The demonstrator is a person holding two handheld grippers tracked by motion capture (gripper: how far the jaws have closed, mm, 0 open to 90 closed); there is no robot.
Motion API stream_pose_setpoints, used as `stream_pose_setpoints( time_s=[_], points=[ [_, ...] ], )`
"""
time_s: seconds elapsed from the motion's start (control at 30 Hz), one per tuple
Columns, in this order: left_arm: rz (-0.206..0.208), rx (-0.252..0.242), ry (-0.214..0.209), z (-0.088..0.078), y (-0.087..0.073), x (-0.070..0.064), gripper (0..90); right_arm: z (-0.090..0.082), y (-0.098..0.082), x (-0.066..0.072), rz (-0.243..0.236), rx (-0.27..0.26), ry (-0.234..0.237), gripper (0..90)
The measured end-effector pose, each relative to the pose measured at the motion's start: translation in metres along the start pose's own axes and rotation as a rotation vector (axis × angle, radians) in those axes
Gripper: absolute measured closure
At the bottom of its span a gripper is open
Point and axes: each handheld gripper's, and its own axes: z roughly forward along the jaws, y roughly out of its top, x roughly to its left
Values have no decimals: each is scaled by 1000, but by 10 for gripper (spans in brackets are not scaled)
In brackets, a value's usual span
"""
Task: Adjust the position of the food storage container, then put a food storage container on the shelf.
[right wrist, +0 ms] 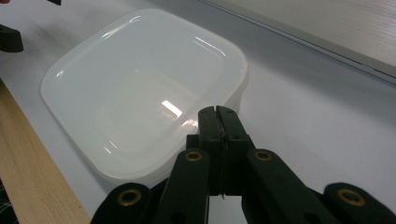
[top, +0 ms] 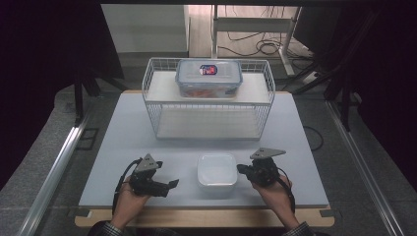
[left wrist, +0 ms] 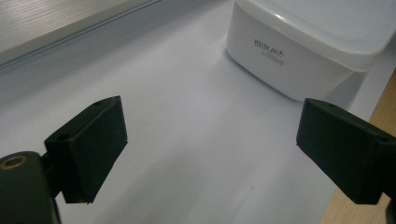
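The jaws of the right gripper [right wrist: 218, 112] are pressed fully together with nothing between them, poised at the right edge of the white lidded container [top: 217, 170]; those of the left gripper [top: 167, 186] are spread wide and empty, to its left. The container sits near the front edge of the table [top: 123, 128], between both grippers. If it is pushed by the closed jaws, the light box could be slid leftward or tipped, since nothing is braced against it.

A white, lidded square container [top: 217, 170] sits upright near the table's front edge.
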Motion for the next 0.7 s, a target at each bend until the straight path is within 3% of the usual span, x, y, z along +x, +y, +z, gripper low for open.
stream_pose_setpoints(
  time_s=[0.17, 0.2, 0.23, 0.27, 0.47, 0.7],
  points=[
    [-5, 0, -6, 0, 0, 0, 84, -4, -2, -5, 2, -9, -2, 766],
    [-6, 1, -7, 0, 0, 0, 84, -5, -4, -7, 6, -15, -7, 708],
    [-3, 4, -6, 0, 0, 1, 84, -8, -6, -11, 2, -20, -8, 579],
    [0, 7, -4, 0, 0, 0, 84, -8, -6, -11, 2, -20, -8, 579],
    [7, 26, 3, 2, -1, 0, 81, -11, -16, -21, 6, -31, -22, 270],
    [-13, 25, -14, 2, 2, -2, 55, -15, -14, -22, -4, -66, -14, 178]
  ],
)
